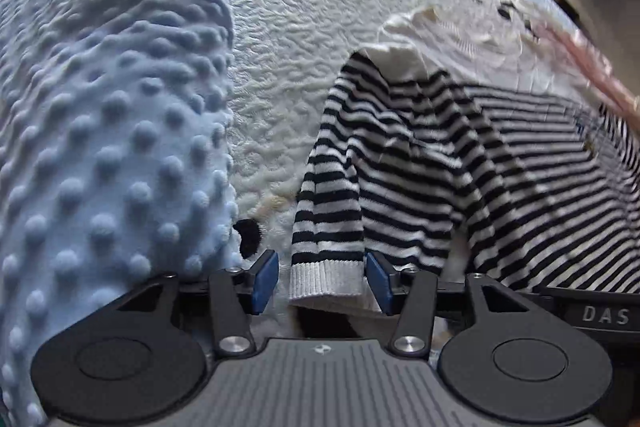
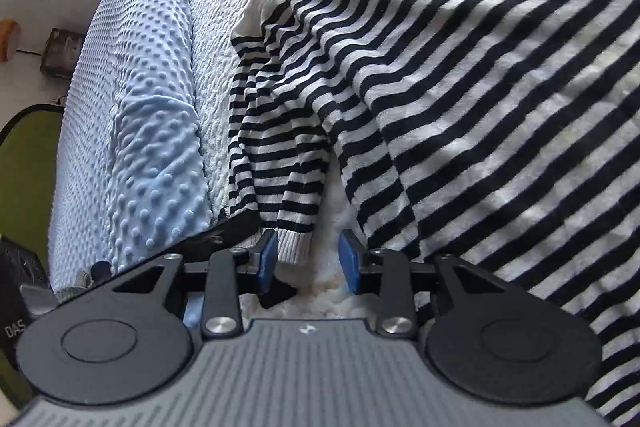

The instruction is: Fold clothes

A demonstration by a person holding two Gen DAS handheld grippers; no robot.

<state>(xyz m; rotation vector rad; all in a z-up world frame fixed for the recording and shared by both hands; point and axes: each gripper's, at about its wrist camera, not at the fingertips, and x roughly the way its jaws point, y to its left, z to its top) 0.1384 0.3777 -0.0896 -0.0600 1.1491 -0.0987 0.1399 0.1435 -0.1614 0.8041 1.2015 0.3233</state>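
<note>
My left gripper [image 1: 322, 283] straddles the ribbed cuff [image 1: 332, 285] of the striped sweater [image 1: 460, 179], jaws apart, apparently not yet pinching; my right gripper [image 2: 308, 263] stands open beside that cuff [image 2: 292, 247]; the sweater lies spread on the quilted bedcover [image 1: 280, 87] near the dotted blue blanket [image 1: 120, 107], sleeve positioned for folding inward.

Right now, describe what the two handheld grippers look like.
Both match. The left gripper and right gripper each have blue pads on black metal linkage arms with silver bolts, two round black discs, and a grey ribbed body bearing a small logo. White "DAS" lettering marks a black casing.
</note>
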